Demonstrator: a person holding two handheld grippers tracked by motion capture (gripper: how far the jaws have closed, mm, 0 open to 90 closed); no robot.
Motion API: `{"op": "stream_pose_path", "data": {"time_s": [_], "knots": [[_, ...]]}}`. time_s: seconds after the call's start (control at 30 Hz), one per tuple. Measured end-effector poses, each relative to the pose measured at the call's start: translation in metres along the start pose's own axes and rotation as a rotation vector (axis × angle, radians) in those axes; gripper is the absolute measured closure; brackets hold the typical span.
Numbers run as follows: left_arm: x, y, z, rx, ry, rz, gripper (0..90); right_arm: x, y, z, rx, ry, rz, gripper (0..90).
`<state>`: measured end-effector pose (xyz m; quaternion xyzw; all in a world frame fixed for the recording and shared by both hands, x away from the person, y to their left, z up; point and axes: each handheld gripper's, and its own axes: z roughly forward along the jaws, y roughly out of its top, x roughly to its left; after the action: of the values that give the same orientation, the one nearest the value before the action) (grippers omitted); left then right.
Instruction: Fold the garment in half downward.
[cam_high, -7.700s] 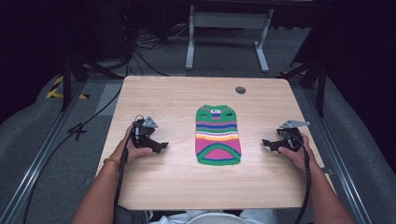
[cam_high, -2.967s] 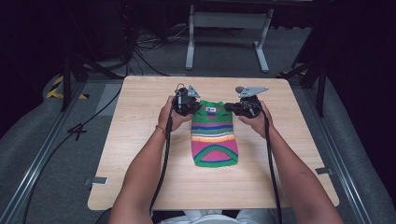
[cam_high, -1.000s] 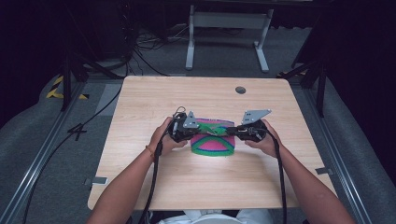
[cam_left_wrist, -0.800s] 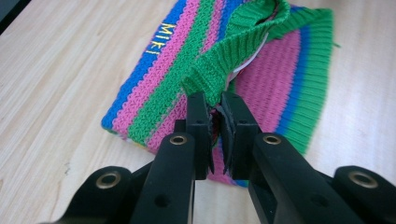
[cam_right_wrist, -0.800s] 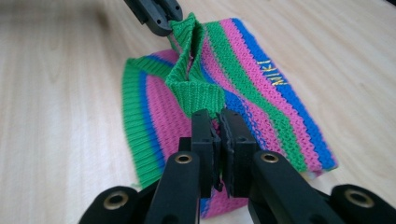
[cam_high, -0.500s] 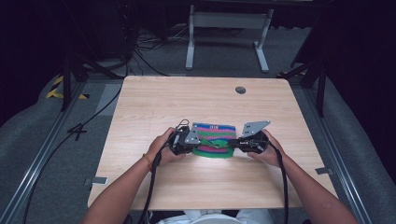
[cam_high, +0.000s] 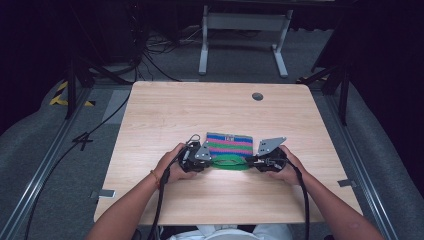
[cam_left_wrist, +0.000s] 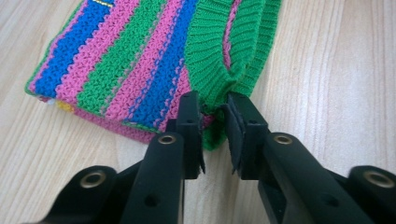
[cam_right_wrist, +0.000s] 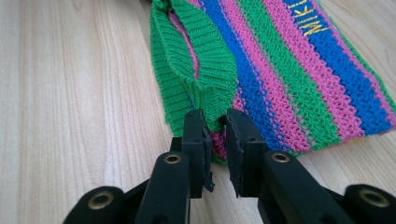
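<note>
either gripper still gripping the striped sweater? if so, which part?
Neither pinches it now. Both the left gripper and right gripper have just been opening, jaws parted around the green ribbed hem of the folded striped knit sweater.

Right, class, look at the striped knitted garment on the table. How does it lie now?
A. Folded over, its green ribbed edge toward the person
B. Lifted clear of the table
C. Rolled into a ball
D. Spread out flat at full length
A: the striped garment lies doubled on the table, its green ribbed edge nearest the person, between the left gripper and the right gripper.
</note>
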<state>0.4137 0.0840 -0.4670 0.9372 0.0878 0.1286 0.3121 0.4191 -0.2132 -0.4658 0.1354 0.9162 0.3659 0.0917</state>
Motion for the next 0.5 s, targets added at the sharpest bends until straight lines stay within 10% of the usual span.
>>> {"op": "stream_pose_path", "data": {"time_s": [0.23,0.5], "knots": [[0.004,-0.01,0.004,-0.09,-0.038,-0.111,73.5,-0.006,-0.007,0.002,-0.029,-0.016,0.039,76.3],[0.002,-0.005,0.008,-0.09,0.001,-0.133,72.3,-0.01,-0.011,0.001,-0.029,-0.074,0.049,76.2]]}}
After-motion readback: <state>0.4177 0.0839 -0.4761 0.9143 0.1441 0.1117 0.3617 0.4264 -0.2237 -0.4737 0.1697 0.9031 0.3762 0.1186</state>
